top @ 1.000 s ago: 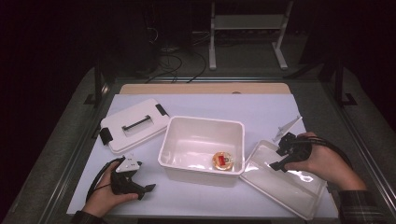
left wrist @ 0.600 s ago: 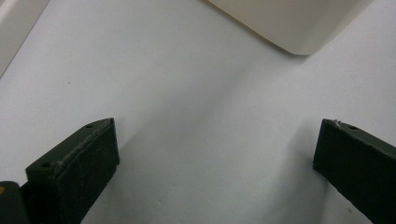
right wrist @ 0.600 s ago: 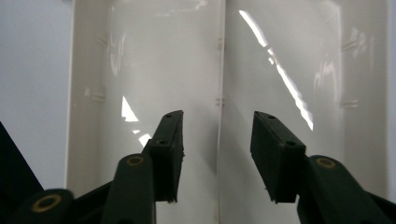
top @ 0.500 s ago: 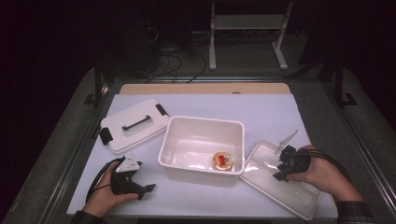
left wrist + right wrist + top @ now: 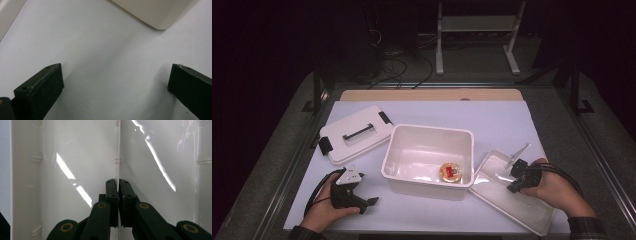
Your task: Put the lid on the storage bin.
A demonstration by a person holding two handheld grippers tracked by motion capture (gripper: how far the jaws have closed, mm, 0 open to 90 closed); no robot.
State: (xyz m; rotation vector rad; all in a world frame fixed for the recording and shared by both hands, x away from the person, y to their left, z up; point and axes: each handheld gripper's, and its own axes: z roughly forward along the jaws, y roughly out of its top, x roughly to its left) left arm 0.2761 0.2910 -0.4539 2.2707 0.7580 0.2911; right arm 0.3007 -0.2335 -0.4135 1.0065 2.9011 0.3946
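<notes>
Clear plastic is what the right tool (image 5: 515, 179) is clamped on: its jaws have just been closing and now pinch a thin upright flap (image 5: 118, 150) of the see-through tray (image 5: 512, 200), dead centre in the right gripper view. The pads (image 5: 112, 192) sit flat against either side of that flap with basically no gap left. In the high view the tray lies at the right front of the worktop (image 5: 492, 120), tilted a bit, its near-left edge just beside the white bin (image 5: 428, 155).

Stuff around it: the bin sits mid-worktop, open on top, with a small round orange-red thing (image 5: 450, 171) lying inside near its right wall. I can't tell what that thing actually is. The bin's wall is the nearest thing on the tray's left side, so there's not much room that way. Further left, a white lid (image 5: 356, 134) with a dark handle and black clips lies flat, well apart from the tray.

The left tool (image 5: 362, 202) rests on the worktop at the front left, released, jaws standing wide with bare white surface between them. In the left gripper view a corner of the bin (image 5: 155, 12) shows up ahead, not touching the jaws.
</notes>
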